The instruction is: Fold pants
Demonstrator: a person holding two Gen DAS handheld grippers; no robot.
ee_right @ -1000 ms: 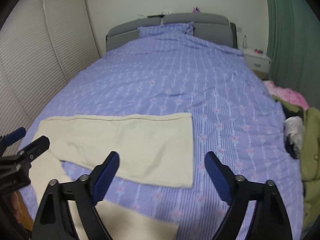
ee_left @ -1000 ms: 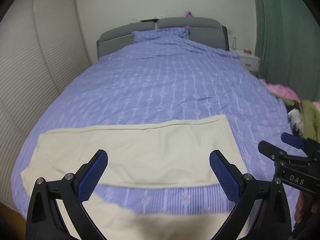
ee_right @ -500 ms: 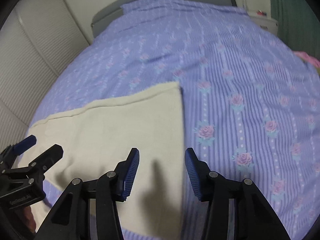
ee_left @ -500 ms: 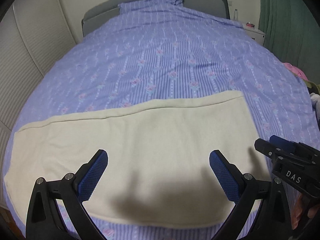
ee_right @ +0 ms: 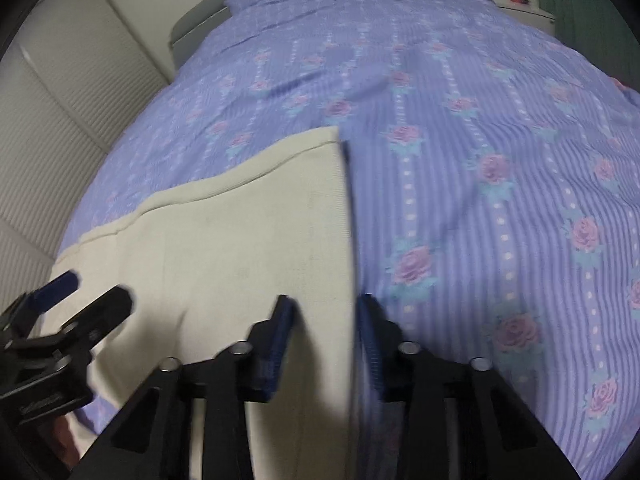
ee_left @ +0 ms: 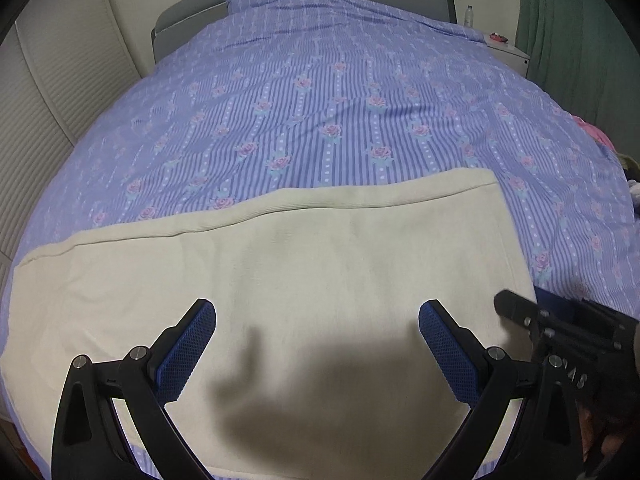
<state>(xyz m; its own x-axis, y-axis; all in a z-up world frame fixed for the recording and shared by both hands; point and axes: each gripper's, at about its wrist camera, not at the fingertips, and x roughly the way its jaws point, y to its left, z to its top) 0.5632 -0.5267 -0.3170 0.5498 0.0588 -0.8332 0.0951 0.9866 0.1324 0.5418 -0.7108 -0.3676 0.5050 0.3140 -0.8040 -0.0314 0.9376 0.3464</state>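
Observation:
Cream pants [ee_left: 300,272] lie flat across the near end of the bed, folded lengthwise, with their right end [ee_right: 336,184] squared off. My left gripper [ee_left: 316,308] hovers low over the middle of the cloth, jaws wide open, nothing between them. My right gripper [ee_right: 325,300] is down at the pants' right edge. Its jaws are closing, and the cloth's edge lies between the blue pads without being pinched. Each gripper shows in the other's view: the right gripper [ee_left: 516,308] at lower right, the left gripper [ee_right: 94,290] at lower left.
The bed carries a purple striped cover with roses [ee_left: 340,100], a grey headboard [ee_left: 188,20] at the far end. White slatted wardrobe doors [ee_left: 48,100] run along the left. A nightstand [ee_left: 508,48], a green curtain [ee_left: 568,40] and pink clothing [ee_left: 592,132] are at right.
Both grippers have dropped toward the pants, which now fill the lower view. The right jaws have narrowed from wide to a small gap around the cloth's right edge.

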